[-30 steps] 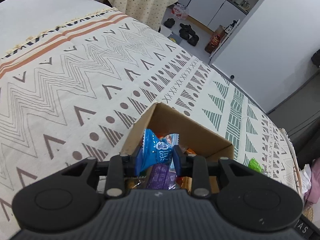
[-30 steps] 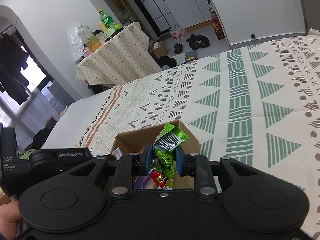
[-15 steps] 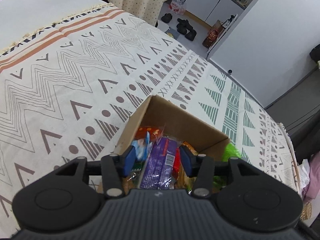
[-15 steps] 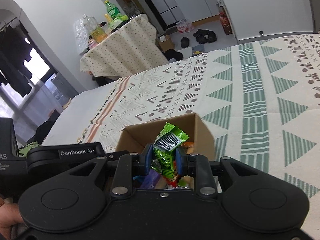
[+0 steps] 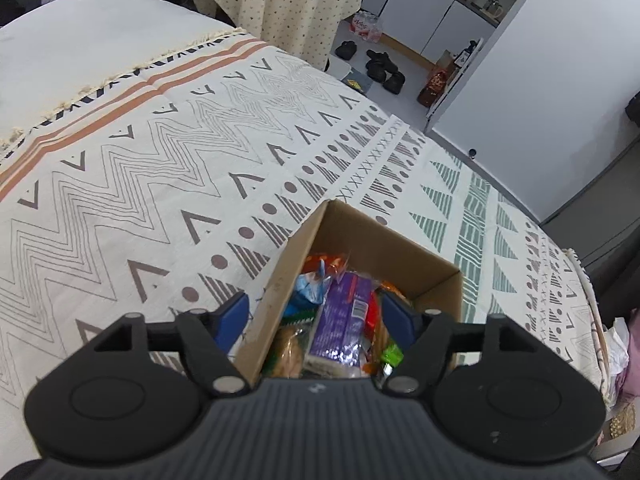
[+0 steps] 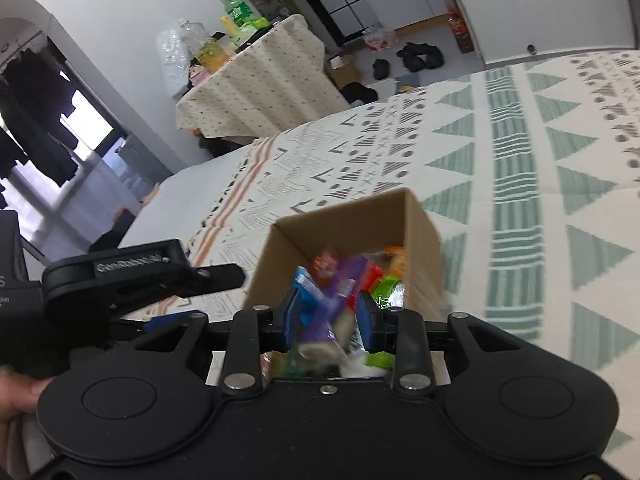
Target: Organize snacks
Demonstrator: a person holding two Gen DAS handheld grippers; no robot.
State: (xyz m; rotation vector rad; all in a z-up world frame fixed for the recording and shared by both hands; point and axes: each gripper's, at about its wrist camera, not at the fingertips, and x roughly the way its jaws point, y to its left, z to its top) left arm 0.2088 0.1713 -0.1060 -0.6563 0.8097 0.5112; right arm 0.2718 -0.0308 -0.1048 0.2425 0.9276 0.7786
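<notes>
Left gripper (image 5: 314,316) fingers just spread wide, empty, over the open brown cardboard box (image 5: 384,248) of snack packets. Right gripper (image 6: 329,322) fingers also just parted, nothing clamped, above the box on the patterned bedspread (image 5: 120,184).

Box (image 5: 362,240) on the bedspread (image 5: 160,184), snacks (image 5: 340,316) piled inside, draped table (image 5: 288,4) at 12 o'clock behind the bed, shoes (image 5: 380,68) on the floor at 1 o'clock
</notes>
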